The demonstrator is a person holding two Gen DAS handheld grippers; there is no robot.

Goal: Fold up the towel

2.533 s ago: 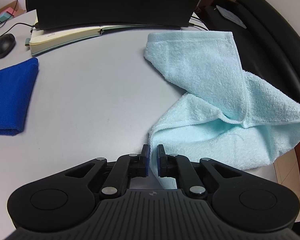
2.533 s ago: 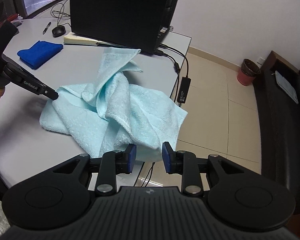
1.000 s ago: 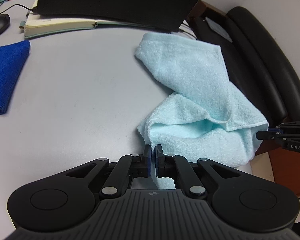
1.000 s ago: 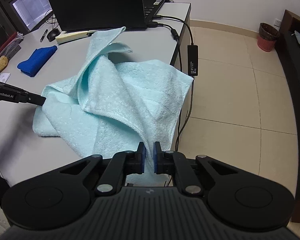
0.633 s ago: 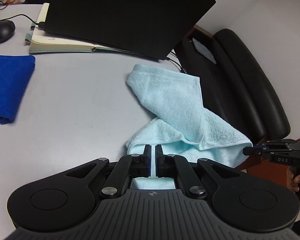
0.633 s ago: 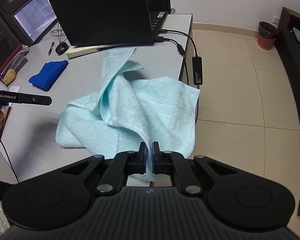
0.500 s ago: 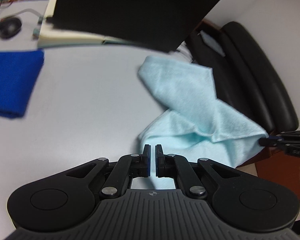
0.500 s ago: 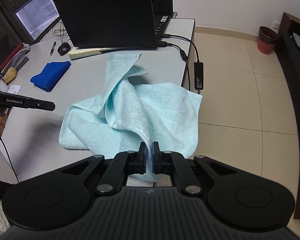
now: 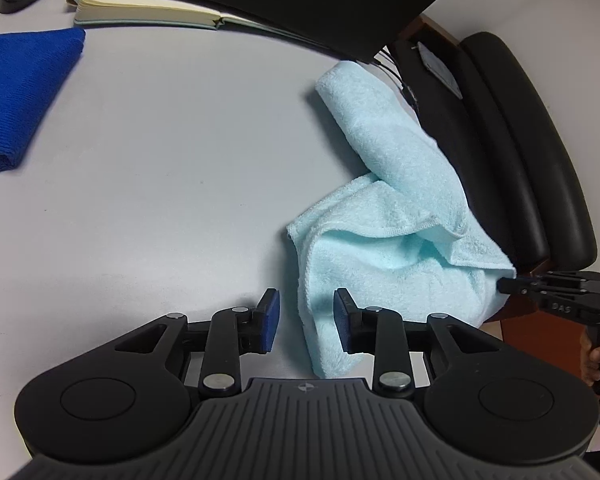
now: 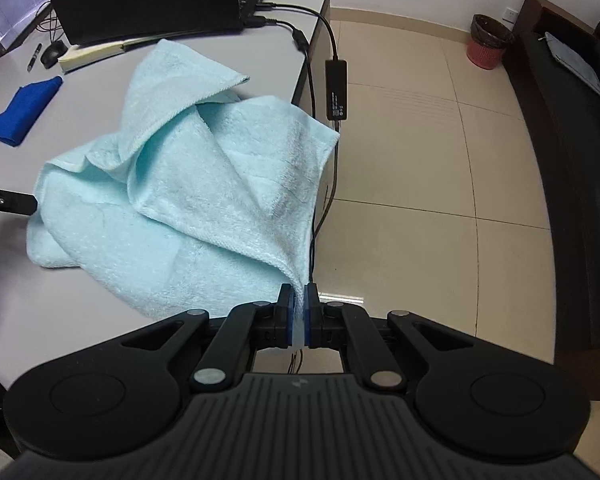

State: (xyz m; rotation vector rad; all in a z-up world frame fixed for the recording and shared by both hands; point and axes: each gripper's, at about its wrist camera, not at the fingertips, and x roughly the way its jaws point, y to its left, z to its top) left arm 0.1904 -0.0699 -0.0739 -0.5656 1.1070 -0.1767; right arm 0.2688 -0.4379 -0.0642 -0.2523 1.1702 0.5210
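Left gripper (image 9: 306, 322) jaws apart, nothing clamped; right gripper (image 10: 299, 312) jaws pinched closed on cloth.

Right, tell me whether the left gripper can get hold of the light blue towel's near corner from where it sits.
Probably yes. The left gripper is open and the light blue towel has its near corner hanging between the fingers, with nothing in the way. The right gripper grips the far corner.
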